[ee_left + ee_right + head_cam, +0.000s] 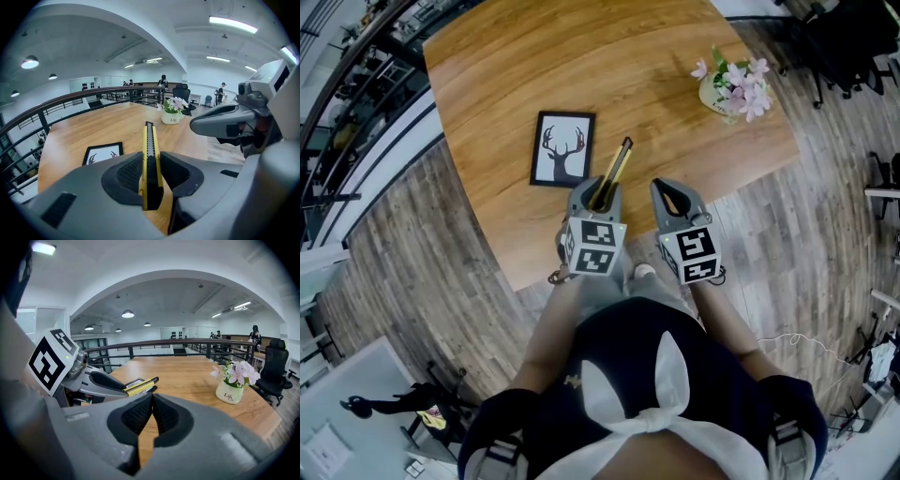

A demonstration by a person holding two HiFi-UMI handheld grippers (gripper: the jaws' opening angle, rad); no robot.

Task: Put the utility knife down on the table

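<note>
A yellow and black utility knife (615,171) (149,159) (139,386) is clamped between the pads of my left gripper (598,194) (151,164), its tip pointing out over the wooden table (581,66). The knife hangs just above the near edge of the table, to the right of a framed deer picture (562,149). My right gripper (669,195) (151,406) is beside the left one, jaws shut with nothing between them.
A white pot of pink flowers (733,89) (234,380) stands at the table's right side. The framed deer picture (103,153) lies flat left of the knife. Wooden plank floor (797,244) surrounds the table; a railing (70,101) runs beyond its far edge.
</note>
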